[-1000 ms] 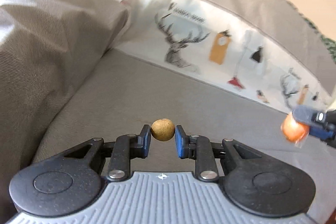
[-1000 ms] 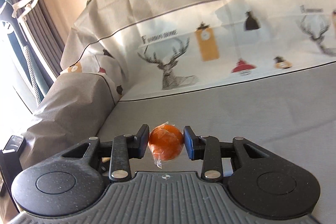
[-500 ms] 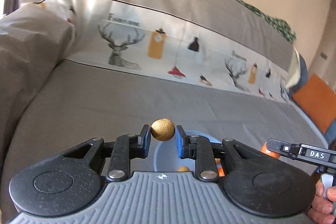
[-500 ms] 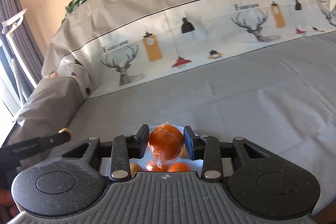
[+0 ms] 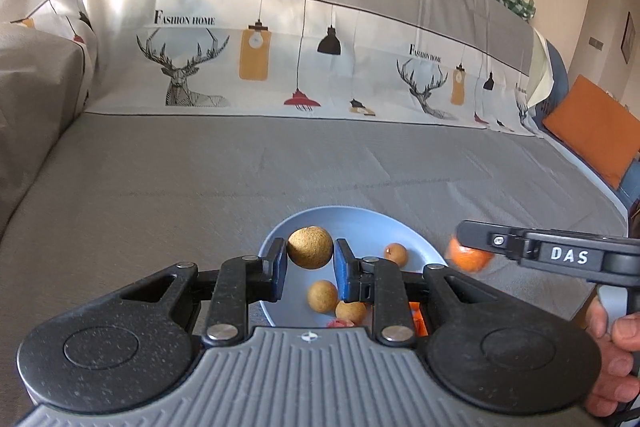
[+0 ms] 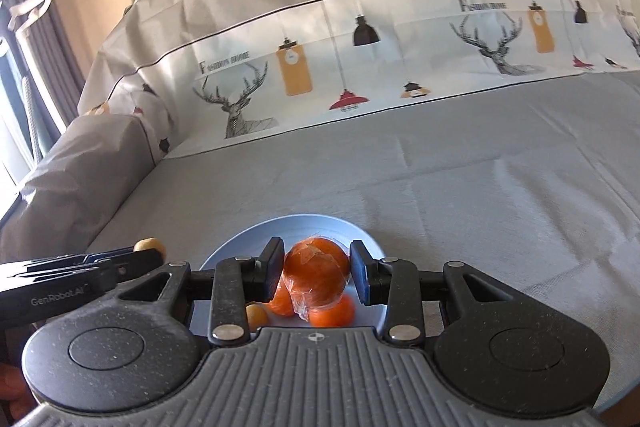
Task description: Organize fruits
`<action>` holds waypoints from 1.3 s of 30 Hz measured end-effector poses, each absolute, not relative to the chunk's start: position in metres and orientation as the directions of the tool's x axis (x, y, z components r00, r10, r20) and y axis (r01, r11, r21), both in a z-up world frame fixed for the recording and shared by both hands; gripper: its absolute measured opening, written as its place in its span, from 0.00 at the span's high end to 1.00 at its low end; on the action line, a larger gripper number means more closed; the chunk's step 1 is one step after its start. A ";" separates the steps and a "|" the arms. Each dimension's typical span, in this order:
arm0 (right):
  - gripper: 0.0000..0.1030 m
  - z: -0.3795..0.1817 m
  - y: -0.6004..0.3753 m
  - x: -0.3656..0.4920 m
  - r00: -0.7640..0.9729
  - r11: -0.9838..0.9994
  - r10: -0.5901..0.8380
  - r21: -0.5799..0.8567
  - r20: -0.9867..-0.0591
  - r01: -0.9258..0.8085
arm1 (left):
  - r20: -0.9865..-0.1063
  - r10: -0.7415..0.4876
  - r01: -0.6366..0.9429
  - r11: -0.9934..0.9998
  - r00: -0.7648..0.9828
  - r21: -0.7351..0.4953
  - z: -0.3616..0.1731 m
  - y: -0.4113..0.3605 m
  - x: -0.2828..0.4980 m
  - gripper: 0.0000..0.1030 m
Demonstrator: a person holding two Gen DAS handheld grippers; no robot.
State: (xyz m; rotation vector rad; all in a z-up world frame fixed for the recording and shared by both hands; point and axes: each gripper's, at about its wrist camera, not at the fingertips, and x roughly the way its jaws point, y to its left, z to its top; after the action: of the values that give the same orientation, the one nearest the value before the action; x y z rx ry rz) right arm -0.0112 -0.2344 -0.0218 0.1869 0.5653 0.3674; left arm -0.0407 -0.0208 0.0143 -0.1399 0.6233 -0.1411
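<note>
Two grippers, both loaded, both above the plate. Left wrist view: left gripper (image 5: pixel 310 263) at lower centre, clamped on a tan longan (image 5: pixel 310 247), pads touching it on both sides, fruit held over the near-left part of the blue plate (image 5: pixel 360 223). On the plate: three more longans (image 5: pixel 322 296) and some orange fruit, mostly hidden behind the right finger. Plate sits on the grey sofa cover (image 5: pixel 200 179). Right gripper (image 5: pixel 476 247) comes in from the right edge, side-on, with an orange (image 5: pixel 466 259) at its tip, just off the plate's right rim; the holding hand (image 5: pixel 612 347) is in the lower right corner. Right wrist view: right gripper (image 6: pixel 317 271) at lower centre, closed on a plastic-wrapped orange (image 6: pixel 316 277), wrap hanging below. Plate (image 6: pixel 304 225) directly underneath, with more oranges (image 6: pixel 332 313) and one longan (image 6: pixel 256 315) on it. Left gripper (image 6: pixel 154 253) enters from the left edge with its longan (image 6: pixel 150 245) at the tip, just left of the plate's rim. Deer-print backrest (image 6: pixel 360 59) fills the upper frame.
</note>
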 end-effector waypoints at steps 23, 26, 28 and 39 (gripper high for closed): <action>0.63 -0.040 -0.199 0.016 0.727 0.912 0.407 0.203 -0.553 -0.356 | -0.613 -0.211 0.122 0.975 0.761 -0.184 -0.010 -0.032 -0.009 0.72; 0.54 -0.041 -0.198 0.017 0.723 0.917 0.395 0.193 -0.566 -0.350 | -0.614 -0.210 0.116 0.975 0.761 -0.190 -0.010 -0.030 -0.008 0.72; 0.49 -0.042 -0.200 0.016 0.723 0.917 0.395 0.200 -0.566 -0.344 | -0.616 -0.207 0.114 0.976 0.760 -0.188 -0.010 -0.031 -0.009 0.72; 0.19 -0.047 -0.213 0.010 0.729 0.940 0.338 0.183 -0.595 -0.287 | -0.623 -0.159 0.079 0.985 0.766 -0.155 -0.007 -0.030 -0.018 0.37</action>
State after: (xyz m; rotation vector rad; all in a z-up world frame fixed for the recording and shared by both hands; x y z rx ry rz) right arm 0.0096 -0.2127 -0.0467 0.0808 0.6705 0.3444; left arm -0.0180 -0.0301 -0.0069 -0.1225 0.6871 -0.1297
